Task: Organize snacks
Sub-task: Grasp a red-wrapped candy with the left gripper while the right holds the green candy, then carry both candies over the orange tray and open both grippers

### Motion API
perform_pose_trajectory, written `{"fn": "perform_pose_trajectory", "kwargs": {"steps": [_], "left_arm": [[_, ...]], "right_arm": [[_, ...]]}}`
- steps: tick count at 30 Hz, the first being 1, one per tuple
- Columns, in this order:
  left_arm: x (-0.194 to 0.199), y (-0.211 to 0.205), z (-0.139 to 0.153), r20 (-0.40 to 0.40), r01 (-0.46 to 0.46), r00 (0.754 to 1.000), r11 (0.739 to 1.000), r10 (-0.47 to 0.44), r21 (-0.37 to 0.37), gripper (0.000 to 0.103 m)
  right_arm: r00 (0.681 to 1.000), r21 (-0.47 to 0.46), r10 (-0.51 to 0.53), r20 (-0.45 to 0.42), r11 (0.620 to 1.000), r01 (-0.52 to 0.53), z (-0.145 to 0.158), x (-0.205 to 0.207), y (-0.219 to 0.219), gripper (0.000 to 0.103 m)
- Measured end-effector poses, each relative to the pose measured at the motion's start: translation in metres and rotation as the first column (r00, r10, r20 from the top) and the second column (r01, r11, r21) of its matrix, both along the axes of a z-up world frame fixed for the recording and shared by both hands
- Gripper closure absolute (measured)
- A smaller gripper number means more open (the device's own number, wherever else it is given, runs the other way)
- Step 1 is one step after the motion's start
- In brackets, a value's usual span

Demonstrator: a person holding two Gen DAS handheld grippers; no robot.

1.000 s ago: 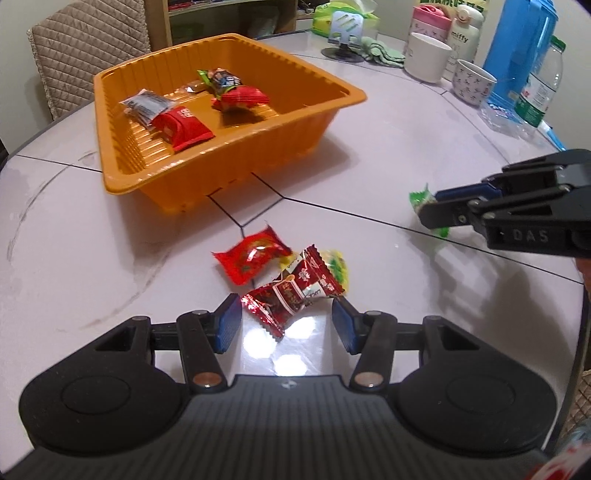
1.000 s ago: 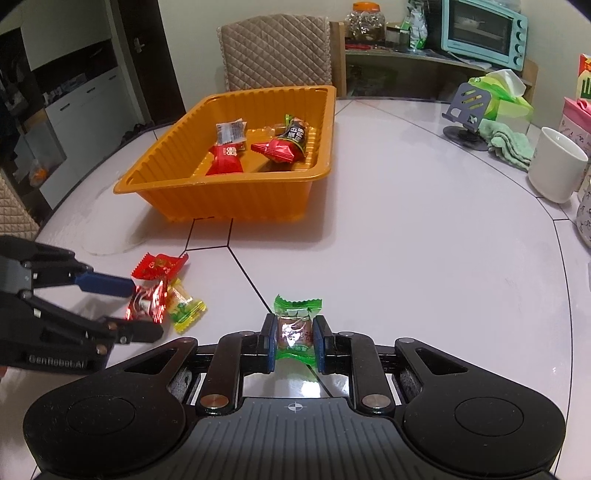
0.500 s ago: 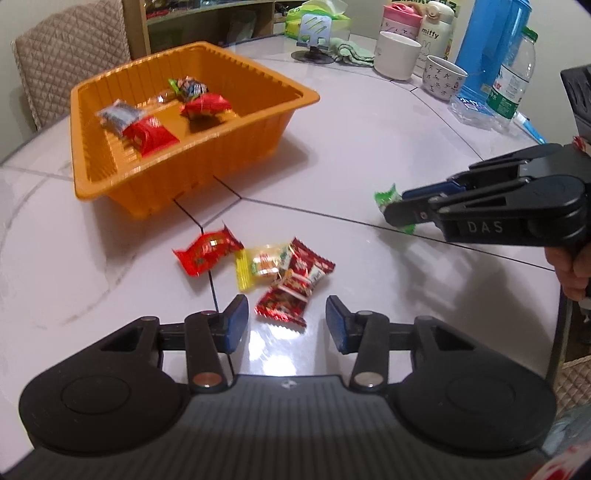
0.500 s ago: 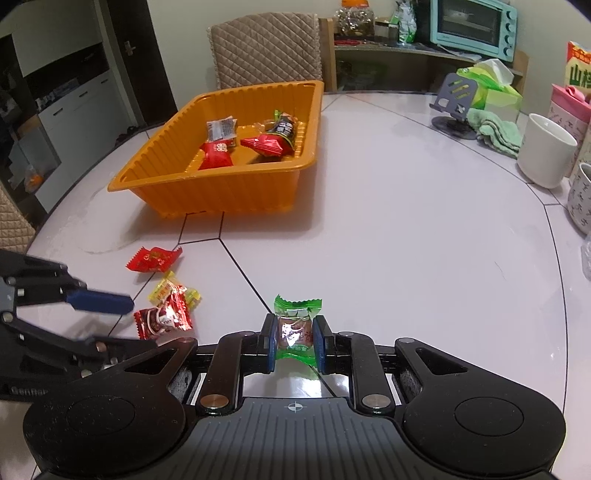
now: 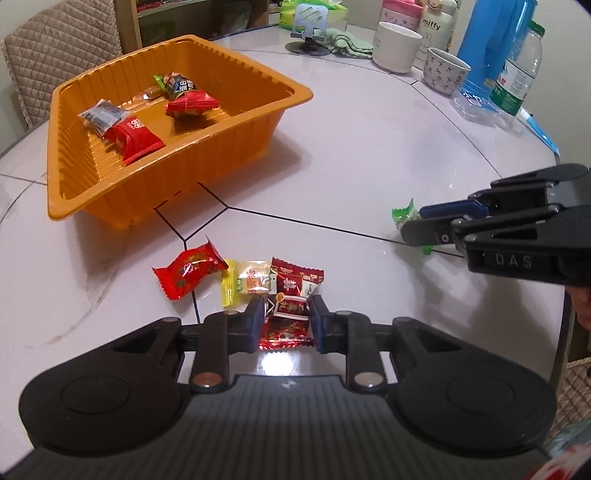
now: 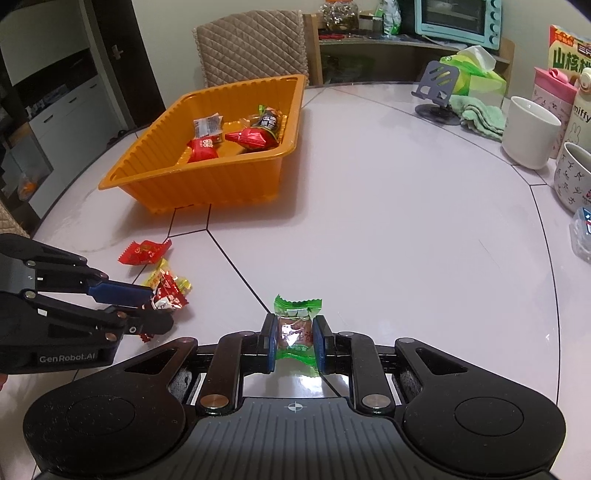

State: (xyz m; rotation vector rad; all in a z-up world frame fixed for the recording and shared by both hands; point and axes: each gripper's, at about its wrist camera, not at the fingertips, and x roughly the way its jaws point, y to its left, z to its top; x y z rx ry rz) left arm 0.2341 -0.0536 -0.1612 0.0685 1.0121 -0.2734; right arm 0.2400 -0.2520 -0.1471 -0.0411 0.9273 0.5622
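My left gripper (image 5: pixel 286 317) is low over the white table, its jaws closing on a dark red foil candy (image 5: pixel 284 332) that the blue pads touch on both sides. Just beyond it lie another dark red candy (image 5: pixel 297 282), a yellow candy (image 5: pixel 247 282) and a bright red candy (image 5: pixel 188 267). My right gripper (image 6: pixel 294 332) is shut on a green-wrapped candy (image 6: pixel 297 310) near the table surface, and shows at the right of the left wrist view (image 5: pixel 413 227). The orange tray (image 5: pixel 177 206) behind holds several wrapped snacks.
A white mug (image 5: pixel 397 51), a patterned cup (image 5: pixel 445 72), a blue jug (image 5: pixel 495 55), a water bottle (image 5: pixel 521 77), a phone stand (image 5: pixel 308 33) and a green cloth stand along the far right. A quilted chair (image 5: pixel 55 48) is behind the tray.
My left gripper slid forward over the candy cluster and its jaws narrowed from wide apart onto the dark red candy. The right gripper kept hold of the green candy and stayed put.
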Motion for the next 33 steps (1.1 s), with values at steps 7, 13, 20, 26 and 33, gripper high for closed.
{"fn": "perform_pose_trajectory", "kwargs": {"steps": [7,13,20,26,33], "left_arm": [[-0.006,0.002,0.005,0.005,-0.012,1.000,0.999,0.012,-0.033,0.081],[-0.013,0.012,0.026,0.033,-0.062,0.997,0.994,0.065,-0.091,0.081],[-0.014,0.038,0.065,0.099,-0.162,0.979,0.978,0.175,-0.128,0.081],[0.002,0.063,0.095,0.144,-0.237,0.956,0.962,0.255,-0.135,0.081],[0.031,0.075,0.111,0.166,-0.277,0.939,0.949,0.300,-0.149,0.081]], "right_arm": [[1.000,0.016,-0.001,-0.003,1.000,0.001,0.004,-0.001,-0.002,0.083],[1.000,0.048,0.000,0.001,0.999,0.000,0.014,0.000,-0.004,0.083],[1.000,0.114,0.012,0.017,0.993,-0.014,0.038,0.008,-0.004,0.083],[0.998,0.187,0.046,0.053,0.981,-0.055,0.066,0.025,0.007,0.083],[0.992,0.250,0.084,0.098,0.962,-0.106,0.092,0.050,0.034,0.083]]}}
